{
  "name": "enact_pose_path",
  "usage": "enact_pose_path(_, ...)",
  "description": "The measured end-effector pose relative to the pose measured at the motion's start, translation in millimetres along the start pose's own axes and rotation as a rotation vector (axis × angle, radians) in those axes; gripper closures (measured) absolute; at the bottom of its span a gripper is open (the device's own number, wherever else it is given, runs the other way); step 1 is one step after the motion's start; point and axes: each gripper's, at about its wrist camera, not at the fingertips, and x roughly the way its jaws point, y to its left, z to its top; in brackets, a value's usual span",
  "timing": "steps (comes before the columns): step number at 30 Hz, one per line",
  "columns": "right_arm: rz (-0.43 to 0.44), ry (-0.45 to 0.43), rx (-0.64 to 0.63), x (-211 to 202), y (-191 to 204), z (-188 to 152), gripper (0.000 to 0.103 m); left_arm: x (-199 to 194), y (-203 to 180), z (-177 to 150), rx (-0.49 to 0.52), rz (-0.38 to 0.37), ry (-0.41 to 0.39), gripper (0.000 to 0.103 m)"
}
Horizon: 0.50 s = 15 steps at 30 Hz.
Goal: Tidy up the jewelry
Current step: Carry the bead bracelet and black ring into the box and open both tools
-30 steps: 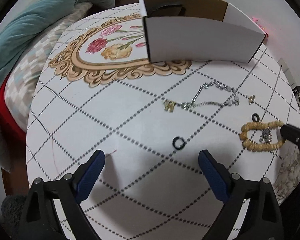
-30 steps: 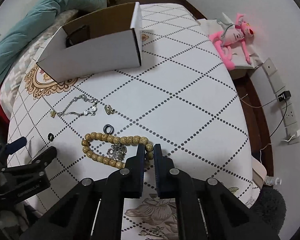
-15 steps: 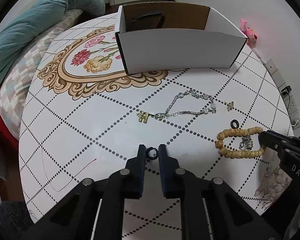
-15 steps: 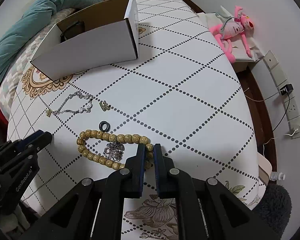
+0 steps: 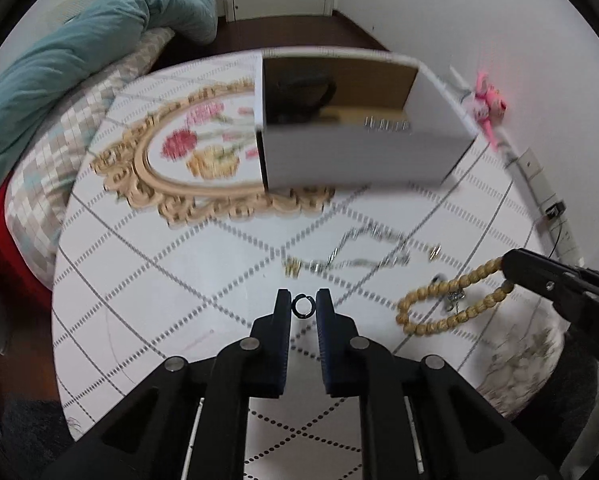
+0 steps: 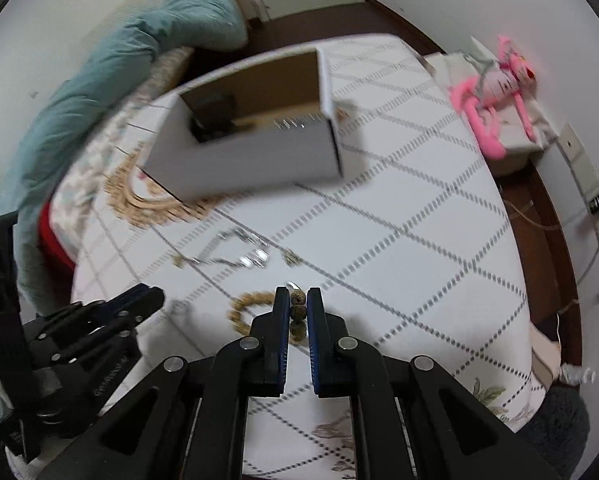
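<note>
My left gripper point(image 5: 303, 306) is shut on a small black ring point(image 5: 302, 306) and holds it above the table. My right gripper point(image 6: 298, 306) is shut on a wooden bead bracelet point(image 6: 298, 312); in the left wrist view the bracelet point(image 5: 439, 300) hangs lifted from the right gripper's tip point(image 5: 507, 266). A silver chain bracelet point(image 5: 363, 254) lies on the table with a gold charm point(image 5: 293, 267) at its left end and another small gold charm point(image 5: 435, 252) to its right. A white cardboard box point(image 5: 359, 160) stands open beyond them, with some jewelry inside.
The round table point(image 5: 139, 280) has a white dotted-diamond cloth with a gold floral medallion point(image 5: 187, 160). A bed with a teal blanket point(image 5: 79, 56) lies to the left. A pink plush toy point(image 6: 495, 88) and wall sockets point(image 6: 595, 200) are to the right.
Both grippers have lifted: the left raised the black ring off the table, the right pulled the bead bracelet up. A second ago the left gripper was open; it closed on the ring.
</note>
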Motion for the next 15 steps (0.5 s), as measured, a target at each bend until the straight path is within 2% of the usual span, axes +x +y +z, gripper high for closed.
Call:
enact_pose_path(8, 0.039, -0.102, -0.064, -42, 22, 53, 0.094, -40, 6, 59, -0.028, -0.058, -0.086, 0.093)
enact_pose_path(15, 0.049, -0.173, -0.108, -59, 34, 114, 0.094, -31, 14, 112, -0.057, -0.100, -0.081, 0.093)
